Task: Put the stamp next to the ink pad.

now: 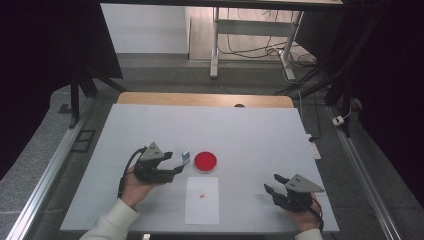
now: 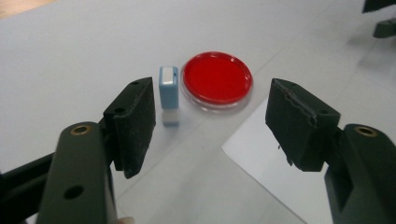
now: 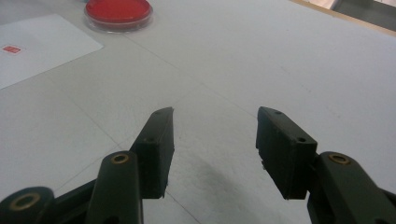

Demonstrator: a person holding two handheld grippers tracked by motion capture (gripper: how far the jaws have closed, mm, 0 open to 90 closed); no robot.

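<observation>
my left gripper sits left of the table's middle, jaws spread wide with nothing between them. just past its tips the small stamp stands upright on the white table, free of my pads, touching or all but touching the left side of the red ink pad. the stamp is a little rectangular block, pale blue plastic body with a white face on top and a whitish base, smooth and hard-looking. the ink pad is a shallow round dish, clear rim, flat glossy red inside.

nearer my edge of the table, below the ink pad, lies a sheet of white paper, matte and flat, with one small red stamp mark near its middle. so i judge the stamping is done and the stamp has been set down; the step in hand is letting go and backing off. next move calls for drawing my left gripper clear without clipping the stamp, since it is narrow, tall and would tip easily.

far to the right, near the table's front right corner, my right gripper rests low over bare table, its black jaws parted and empty, rubbery pads facing each other.
</observation>
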